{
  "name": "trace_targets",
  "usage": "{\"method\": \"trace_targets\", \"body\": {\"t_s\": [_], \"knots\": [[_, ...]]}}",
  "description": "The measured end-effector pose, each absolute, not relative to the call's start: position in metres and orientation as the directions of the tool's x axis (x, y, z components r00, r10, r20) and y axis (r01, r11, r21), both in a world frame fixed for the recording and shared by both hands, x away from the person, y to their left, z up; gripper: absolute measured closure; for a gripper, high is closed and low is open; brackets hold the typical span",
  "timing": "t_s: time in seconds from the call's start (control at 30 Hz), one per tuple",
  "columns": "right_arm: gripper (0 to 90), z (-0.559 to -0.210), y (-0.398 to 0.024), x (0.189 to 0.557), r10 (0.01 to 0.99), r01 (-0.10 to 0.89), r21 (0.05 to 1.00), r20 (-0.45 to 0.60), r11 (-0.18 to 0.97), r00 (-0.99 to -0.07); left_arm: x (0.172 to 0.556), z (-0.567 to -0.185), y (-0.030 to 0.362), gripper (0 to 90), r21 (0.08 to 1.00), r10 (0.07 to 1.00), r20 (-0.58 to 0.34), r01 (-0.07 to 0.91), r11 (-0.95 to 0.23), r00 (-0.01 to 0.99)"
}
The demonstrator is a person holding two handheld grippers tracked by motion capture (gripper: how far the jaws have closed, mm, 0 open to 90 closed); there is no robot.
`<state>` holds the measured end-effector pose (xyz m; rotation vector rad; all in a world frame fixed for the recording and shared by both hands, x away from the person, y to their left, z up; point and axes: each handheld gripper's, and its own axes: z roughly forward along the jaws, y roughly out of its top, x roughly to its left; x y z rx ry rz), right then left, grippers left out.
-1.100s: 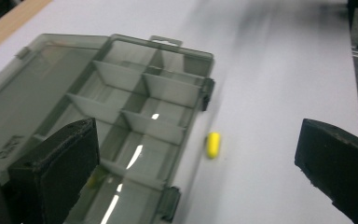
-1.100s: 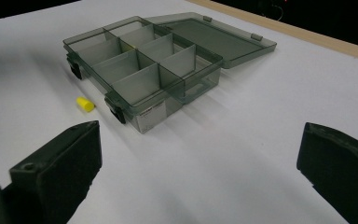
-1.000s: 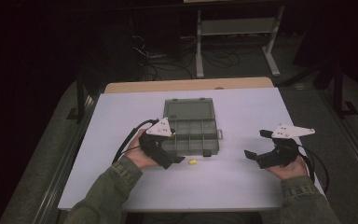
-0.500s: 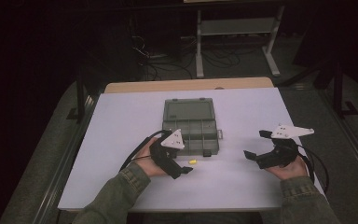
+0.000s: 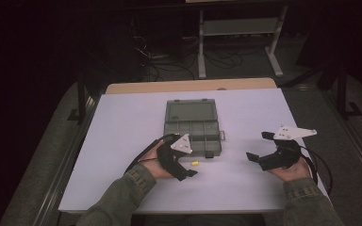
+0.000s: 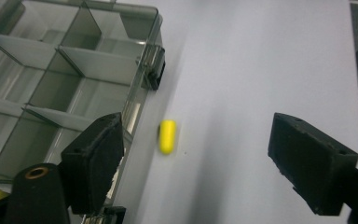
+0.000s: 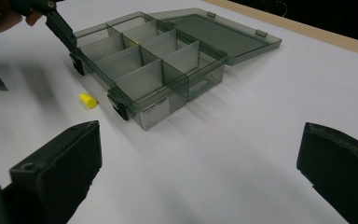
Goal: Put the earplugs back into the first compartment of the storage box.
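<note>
The left gripper [image 5: 185, 165] had come down from beside the organizer box [image 5: 193, 127] toward the small yellow piece [image 6: 167, 136], and its jaws had just been closing, though they stood apart around the piece without touching it. That suggested a pickup was about to happen, likely to drop the piece into 1 of the compartments. The piece lay just off the box's near edge. The right gripper [image 5: 258, 147] rested open and empty near the right edge of the white table [image 5: 122, 122]. The room beyond was dark, with cables on the floor.
</note>
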<state>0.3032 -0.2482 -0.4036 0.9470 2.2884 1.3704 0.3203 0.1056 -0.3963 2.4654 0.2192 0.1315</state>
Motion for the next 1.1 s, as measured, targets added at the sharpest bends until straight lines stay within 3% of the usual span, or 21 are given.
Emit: {"method": "trace_targets", "body": {"t_s": [0.5,1.1], "knots": [[0.0,-0.404,-0.247,0.303,0.669,0.385,0.864,0.077,0.325,-0.739,0.323,-0.410,0.092,48.4,0.559,0.140,0.088,0.067,-0.826,0.986],[0.0,-0.406,-0.244,0.304,0.657,0.391,0.854,0.080,0.343,-0.750,0.337,-0.425,0.085,67.1,0.536,0.172,0.079,0.103,-0.838,0.982]]}}
